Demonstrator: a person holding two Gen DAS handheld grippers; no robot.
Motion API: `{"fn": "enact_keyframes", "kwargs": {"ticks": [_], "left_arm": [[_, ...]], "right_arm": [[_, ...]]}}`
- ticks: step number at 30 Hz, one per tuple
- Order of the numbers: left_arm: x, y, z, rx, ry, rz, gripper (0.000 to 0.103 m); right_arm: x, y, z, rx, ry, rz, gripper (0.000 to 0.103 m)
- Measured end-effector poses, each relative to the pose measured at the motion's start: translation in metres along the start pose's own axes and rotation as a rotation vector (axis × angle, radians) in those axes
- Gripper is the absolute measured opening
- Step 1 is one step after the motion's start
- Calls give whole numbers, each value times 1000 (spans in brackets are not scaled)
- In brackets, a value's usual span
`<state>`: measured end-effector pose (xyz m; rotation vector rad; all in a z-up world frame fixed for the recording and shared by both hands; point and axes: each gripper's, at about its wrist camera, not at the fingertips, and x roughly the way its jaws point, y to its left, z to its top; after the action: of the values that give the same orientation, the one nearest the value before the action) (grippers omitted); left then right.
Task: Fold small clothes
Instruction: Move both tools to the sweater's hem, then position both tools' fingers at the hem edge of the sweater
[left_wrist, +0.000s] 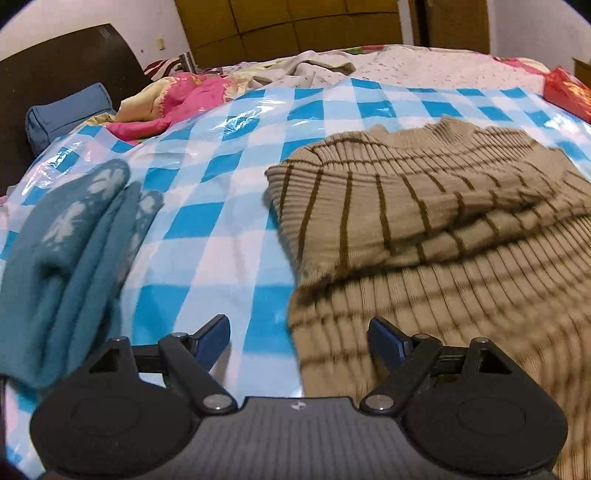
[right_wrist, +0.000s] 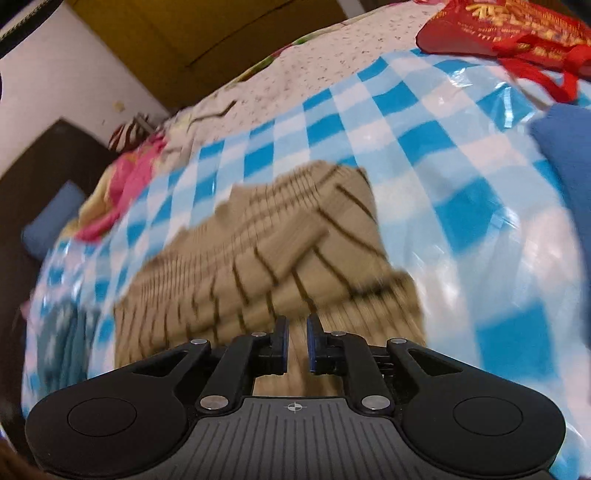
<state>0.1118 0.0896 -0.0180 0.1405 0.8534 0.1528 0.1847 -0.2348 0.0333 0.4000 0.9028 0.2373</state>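
A beige knit sweater (left_wrist: 424, 221) with dark brown stripes lies on the blue-and-white checked plastic sheet (left_wrist: 221, 184), one sleeve folded across its chest. My left gripper (left_wrist: 297, 323) is open wide just above the sweater's left edge, its right pad over the knit and its left pad over the sheet. In the right wrist view the sweater (right_wrist: 258, 258) is motion-blurred. My right gripper (right_wrist: 297, 319) hangs over its lower part, jaws a narrow gap apart, with nothing pinched that I can see. A folded teal garment (left_wrist: 62, 243) with pale flower prints lies to the left.
The sheet (right_wrist: 461, 184) covers a bed. A crumpled pink quilt (left_wrist: 184, 99) and a blue pillow (left_wrist: 62, 114) sit by the dark headboard (left_wrist: 55, 62). A red bag (right_wrist: 509, 29) lies at the far right, with a blue cushion (right_wrist: 565, 155) near it.
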Motion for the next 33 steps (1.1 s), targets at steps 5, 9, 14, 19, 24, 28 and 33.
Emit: {"fn": "enact_keyframes", "kwargs": {"ticks": [5,9,14,19,24,28,33], "left_arm": [[-49,7,-22,1,29,-81,92],[-83,6,-42,-28,100,-154,92],[-94,1,-64,-69,218,-226,92],[-101,-5,-71,-50,244,-210,91],[-105,-12,-75,-47,258,-231,69],[-106,-14,-74,-78,271,-286,56],[-104,-11,-76,-88,282,-296,51]], "right_arm": [[-48,-18,-41,-7,87,-2,18],[-67,-31,-68,7,194,4,24],[-69,-40,-96,5,300,31,27],[-68,-37,-105,-45,341,57,26],[-67,-44,-109,8,368,112,27],[-63,-45,-112,15,389,142,27],[-57,-52,-110,72,412,170,26]]}}
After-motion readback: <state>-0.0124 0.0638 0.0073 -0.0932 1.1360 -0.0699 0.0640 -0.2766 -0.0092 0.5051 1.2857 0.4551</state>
